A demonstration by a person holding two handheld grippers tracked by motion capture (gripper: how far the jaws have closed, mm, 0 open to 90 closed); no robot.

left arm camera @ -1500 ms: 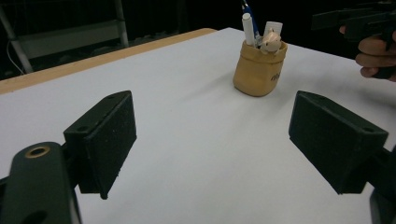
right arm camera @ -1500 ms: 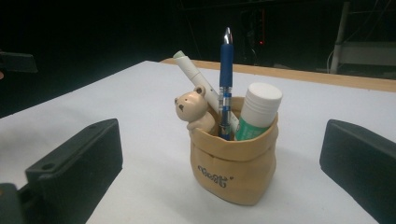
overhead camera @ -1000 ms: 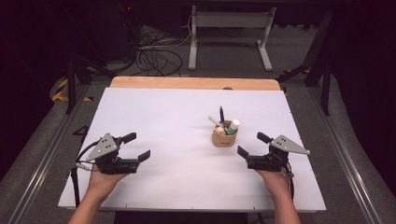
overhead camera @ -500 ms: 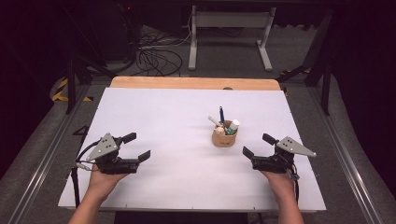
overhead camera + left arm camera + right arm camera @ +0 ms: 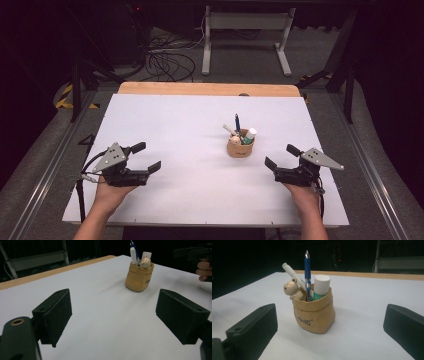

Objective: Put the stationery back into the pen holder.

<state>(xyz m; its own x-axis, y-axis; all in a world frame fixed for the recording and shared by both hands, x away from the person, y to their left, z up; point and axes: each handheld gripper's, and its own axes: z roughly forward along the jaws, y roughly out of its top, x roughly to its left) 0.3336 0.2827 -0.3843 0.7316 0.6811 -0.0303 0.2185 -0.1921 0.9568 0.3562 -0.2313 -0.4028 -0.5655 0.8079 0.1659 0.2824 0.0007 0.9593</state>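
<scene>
From the high view, I see the tan sack-shaped pen holder (image 5: 240,146) right of centre, nearer my right hand-held gripper (image 5: 280,159), up-left of it. In the left gripper view, the left hand-held gripper (image 5: 113,322) gapes wide; the holder sits upper right. In the right gripper view, the holder stands upright between wide jaws.

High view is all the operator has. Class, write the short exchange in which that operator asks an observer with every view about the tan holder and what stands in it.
Operator: What is the white-topped thing in the holder?
Observer: The right gripper view shows a stick with a white cap over a green body.
Operator: Anything on the holder's rim?
Observer: A small bear figure leans out beside the white pen and the blue pen.
Operator: Any marking on the holder?
Observer: Small dark lettering on its front, too small to read.
Operator: Are both grippers open?
Observer: Yes. The left gripper and the right gripper have their jaws wide apart, with nothing between them.
</scene>
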